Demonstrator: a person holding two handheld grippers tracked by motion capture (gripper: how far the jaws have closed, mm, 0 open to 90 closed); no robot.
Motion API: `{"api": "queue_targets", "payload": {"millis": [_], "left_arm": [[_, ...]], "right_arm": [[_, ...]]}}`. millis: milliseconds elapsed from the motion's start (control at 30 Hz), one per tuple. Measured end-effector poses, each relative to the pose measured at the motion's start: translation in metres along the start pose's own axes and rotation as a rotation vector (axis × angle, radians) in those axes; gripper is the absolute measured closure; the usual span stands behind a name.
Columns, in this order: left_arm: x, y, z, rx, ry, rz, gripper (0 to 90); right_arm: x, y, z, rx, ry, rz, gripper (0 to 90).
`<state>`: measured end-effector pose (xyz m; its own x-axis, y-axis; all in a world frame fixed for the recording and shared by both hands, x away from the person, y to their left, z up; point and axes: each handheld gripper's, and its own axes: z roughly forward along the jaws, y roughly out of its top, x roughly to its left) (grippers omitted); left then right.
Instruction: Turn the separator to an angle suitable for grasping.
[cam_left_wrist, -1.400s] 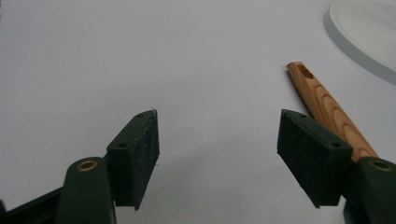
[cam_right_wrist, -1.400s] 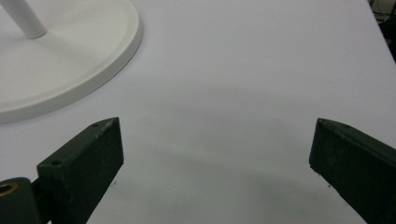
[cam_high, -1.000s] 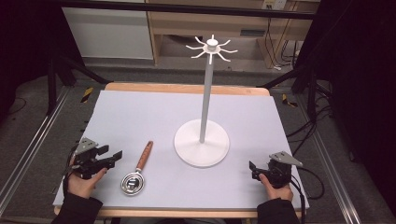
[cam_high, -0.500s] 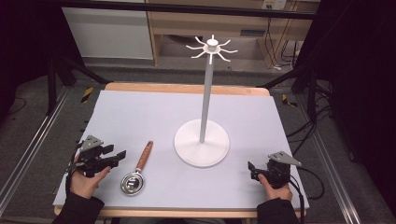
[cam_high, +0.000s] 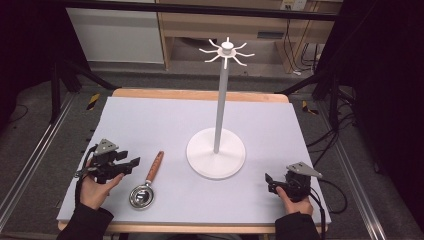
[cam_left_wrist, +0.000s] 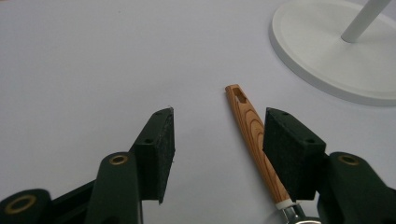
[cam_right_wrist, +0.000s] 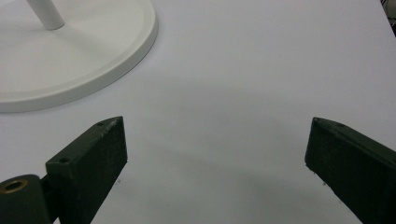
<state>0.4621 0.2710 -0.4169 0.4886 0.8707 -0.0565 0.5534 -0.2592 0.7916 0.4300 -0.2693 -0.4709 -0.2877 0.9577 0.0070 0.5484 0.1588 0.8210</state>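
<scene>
1. The strainer, wooden-handled with a metal bowl, lies on the table at about 7 o'clock from the white stand, its handle tip pointing to 1 o'clock.
2. The left gripper sits just to the strainer's 9 o'clock, jaws spread; in the left gripper view the handle runs up beside the right-hand jaw, unpinched.
3. The right gripper rests at 4 o'clock from the stand, jaws spread wide over bare table.
4. Each hand grips its tool low near the table's front edge.
</scene>
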Motion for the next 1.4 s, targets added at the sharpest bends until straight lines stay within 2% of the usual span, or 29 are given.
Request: {"api": "queue_targets", "payload": {"millis": [433, 633, 967, 1400], "left_arm": [[-0.008, 0.012, 0.006, 0.032, -0.01, 0.013, 49.6], [-0.014, 0.015, 0.014, 0.076, -0.021, 0.03, 51.7], [-0.023, 0.018, 0.028, 0.12, -0.032, 0.052, 52.8], [-0.031, 0.011, 0.043, 0.212, -0.056, 0.064, 55.4]], "right_arm": [[0.0, 0.0, 0.0, 0.004, -0.001, -0.004, 6.2], [0.0, 0.001, 0.0, 0.006, 0.0, -0.009, 6.4], [0.0, 0.001, 0.0, 0.014, 0.001, -0.014, 6.5], [0.0, 0.001, 0.0, 0.021, 0.008, -0.01, 6.5]]}}
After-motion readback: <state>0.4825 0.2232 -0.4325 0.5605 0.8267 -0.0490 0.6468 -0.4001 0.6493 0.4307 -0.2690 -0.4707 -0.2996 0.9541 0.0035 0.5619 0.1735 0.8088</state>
